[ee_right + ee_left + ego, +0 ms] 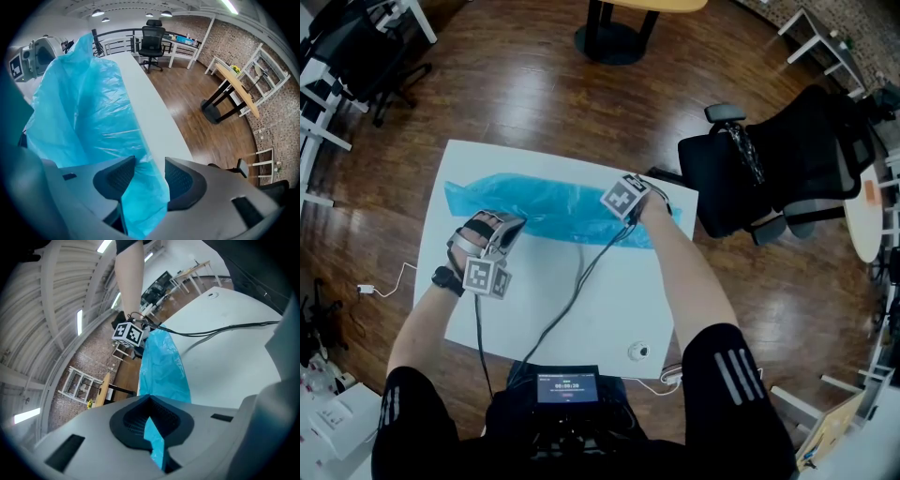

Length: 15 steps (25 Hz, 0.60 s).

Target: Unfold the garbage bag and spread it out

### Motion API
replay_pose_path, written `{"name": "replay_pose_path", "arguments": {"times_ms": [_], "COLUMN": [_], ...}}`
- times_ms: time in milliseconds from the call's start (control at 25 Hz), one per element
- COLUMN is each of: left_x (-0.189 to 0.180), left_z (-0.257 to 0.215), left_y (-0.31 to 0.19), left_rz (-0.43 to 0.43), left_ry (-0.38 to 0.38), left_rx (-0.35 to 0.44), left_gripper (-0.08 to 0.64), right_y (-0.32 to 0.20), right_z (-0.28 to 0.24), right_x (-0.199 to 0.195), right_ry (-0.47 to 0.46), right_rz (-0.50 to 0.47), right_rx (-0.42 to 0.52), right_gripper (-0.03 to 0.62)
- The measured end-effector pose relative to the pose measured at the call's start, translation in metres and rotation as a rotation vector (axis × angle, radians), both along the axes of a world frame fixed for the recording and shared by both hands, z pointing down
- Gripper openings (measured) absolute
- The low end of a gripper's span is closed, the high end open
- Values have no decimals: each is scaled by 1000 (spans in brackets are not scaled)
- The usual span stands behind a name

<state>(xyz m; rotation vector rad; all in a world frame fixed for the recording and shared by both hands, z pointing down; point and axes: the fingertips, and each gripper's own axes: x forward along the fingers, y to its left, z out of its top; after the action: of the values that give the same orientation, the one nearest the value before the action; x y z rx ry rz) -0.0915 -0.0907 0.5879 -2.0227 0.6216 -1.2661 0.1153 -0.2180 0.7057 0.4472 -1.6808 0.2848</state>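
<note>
On a white counter over dark wood floor, the blue garbage bag lay stretched from one claw to the other. Left claw was pressed together, pinching a fold of bag. Right claw was spread, loose film hanging between its pads, unsqueezed. A black office chair stood beyond the right claw. Brick wall showed clearly in the gripper views. Only the head view showed the chest screen; its print was unreadable.

Right gripper, jaws apart, with a fold of the blue garbage bag between them, over the white table beside wooden floor.
</note>
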Motion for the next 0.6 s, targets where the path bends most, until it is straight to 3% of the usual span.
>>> {"name": "replay_pose_path", "arguments": {"times_ms": [440, 600], "left_x": [-2, -2], "left_z": [1, 10], "left_y": [28, 51], "left_rz": [-7, -4], "left_ry": [20, 11], "left_rx": [-30, -55], "left_gripper": [2, 2], "right_y": [-2, 5], "right_z": [-2, 5], "right_x": [3, 9], "right_ry": [-9, 26], "right_rz": [68, 102], "right_rx": [34, -5], "right_gripper": [239, 239]}}
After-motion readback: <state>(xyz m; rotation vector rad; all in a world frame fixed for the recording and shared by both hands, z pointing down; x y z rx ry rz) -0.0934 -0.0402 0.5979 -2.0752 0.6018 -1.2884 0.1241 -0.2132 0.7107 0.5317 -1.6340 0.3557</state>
